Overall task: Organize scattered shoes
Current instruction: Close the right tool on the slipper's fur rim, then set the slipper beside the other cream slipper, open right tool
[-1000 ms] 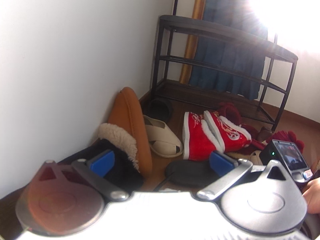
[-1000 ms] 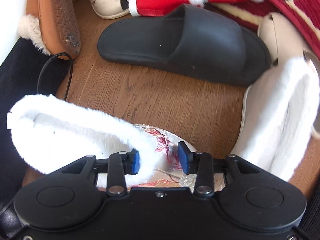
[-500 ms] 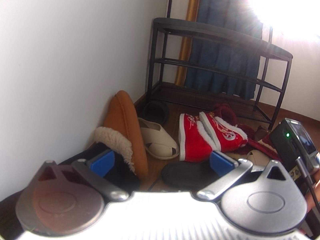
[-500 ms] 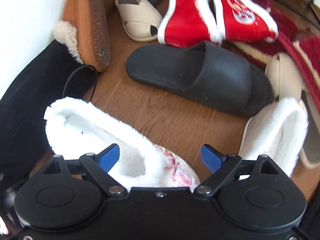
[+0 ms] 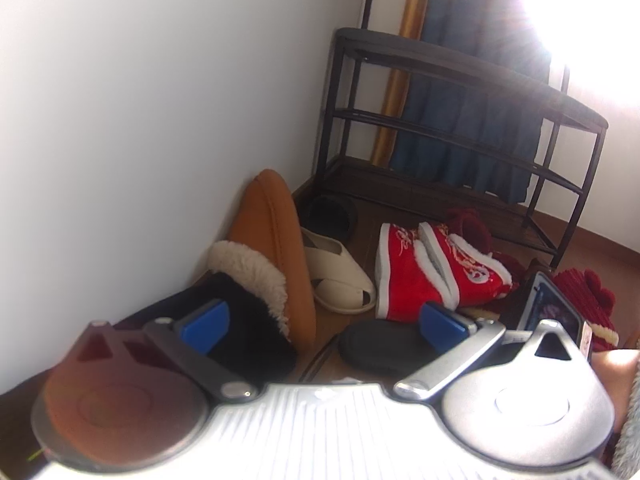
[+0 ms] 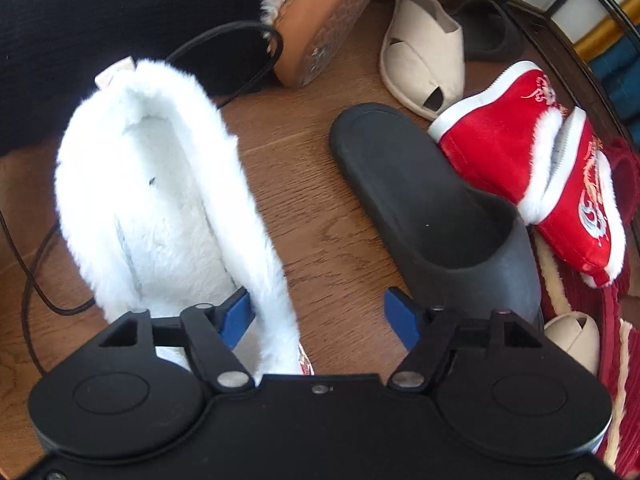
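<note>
Where white wall (image 5: 132, 120) meets wood floor (image 6: 320, 208): scattered shoes below a black rack (image 5: 452, 128) standing before blue curtains (image 5: 472, 128). Left gripper (image 5: 320, 322): jaws apart, empty. Right gripper (image 6: 318, 316): jaws apart, left pad inside the white fur slipper (image 6: 160, 184), unclamped. Beside it a black slide (image 6: 424, 196), red slippers (image 6: 540, 168), beige sandal (image 6: 424, 56), tan slipper (image 5: 276, 240) leaning on the wall.

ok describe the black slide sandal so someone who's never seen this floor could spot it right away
Start at the dark metal shoe rack in the corner by the white wall, then look at the pile on the wooden floor before it. The black slide sandal lies just on the near side of the two red boots: smooth, matte, one wide strap, no fur or embroidery.
</note>
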Action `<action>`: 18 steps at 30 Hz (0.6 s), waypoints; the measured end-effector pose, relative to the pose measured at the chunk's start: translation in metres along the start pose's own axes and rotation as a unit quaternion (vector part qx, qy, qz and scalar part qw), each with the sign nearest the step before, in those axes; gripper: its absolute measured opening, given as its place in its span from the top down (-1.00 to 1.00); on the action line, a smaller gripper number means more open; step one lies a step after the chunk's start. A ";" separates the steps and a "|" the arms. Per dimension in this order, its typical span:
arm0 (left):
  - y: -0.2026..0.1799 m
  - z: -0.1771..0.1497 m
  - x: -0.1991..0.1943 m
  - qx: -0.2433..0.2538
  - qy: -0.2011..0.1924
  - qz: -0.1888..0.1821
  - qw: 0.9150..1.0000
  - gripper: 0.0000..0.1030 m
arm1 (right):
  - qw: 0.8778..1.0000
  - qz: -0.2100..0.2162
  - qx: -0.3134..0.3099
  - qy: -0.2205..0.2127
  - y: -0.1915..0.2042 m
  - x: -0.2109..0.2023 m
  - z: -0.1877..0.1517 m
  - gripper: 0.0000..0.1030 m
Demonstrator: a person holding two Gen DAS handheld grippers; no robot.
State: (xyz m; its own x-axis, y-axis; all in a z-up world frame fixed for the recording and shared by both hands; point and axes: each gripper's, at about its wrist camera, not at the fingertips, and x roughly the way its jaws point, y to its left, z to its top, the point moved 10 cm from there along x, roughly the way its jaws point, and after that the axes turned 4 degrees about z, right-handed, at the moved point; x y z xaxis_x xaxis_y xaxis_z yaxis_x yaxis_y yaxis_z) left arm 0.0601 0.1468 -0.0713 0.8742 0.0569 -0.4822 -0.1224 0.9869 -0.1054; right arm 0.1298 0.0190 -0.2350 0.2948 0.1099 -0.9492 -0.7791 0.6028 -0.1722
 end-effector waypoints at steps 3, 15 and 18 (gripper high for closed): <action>0.003 0.000 0.001 -0.007 0.001 0.002 1.000 -0.99 | 0.999 0.043 0.024 0.006 0.005 -0.001 0.000 0.65; 0.001 0.004 -0.002 -0.018 -0.007 -0.007 1.000 -0.99 | 0.894 0.114 0.433 -0.026 -0.028 -0.015 -0.064 0.77; -0.003 0.004 -0.005 -0.015 -0.012 -0.013 1.000 -0.99 | 0.841 0.106 0.528 -0.054 -0.033 -0.022 -0.094 0.77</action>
State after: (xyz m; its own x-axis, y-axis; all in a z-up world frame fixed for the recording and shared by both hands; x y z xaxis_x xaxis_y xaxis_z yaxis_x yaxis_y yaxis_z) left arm 0.0578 0.1442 -0.0645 0.8878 0.0357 -0.4589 -0.1137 0.9831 -0.1436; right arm 0.0974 -0.0776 -0.2328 0.3042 0.3391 -0.8902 0.0882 0.9204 0.3808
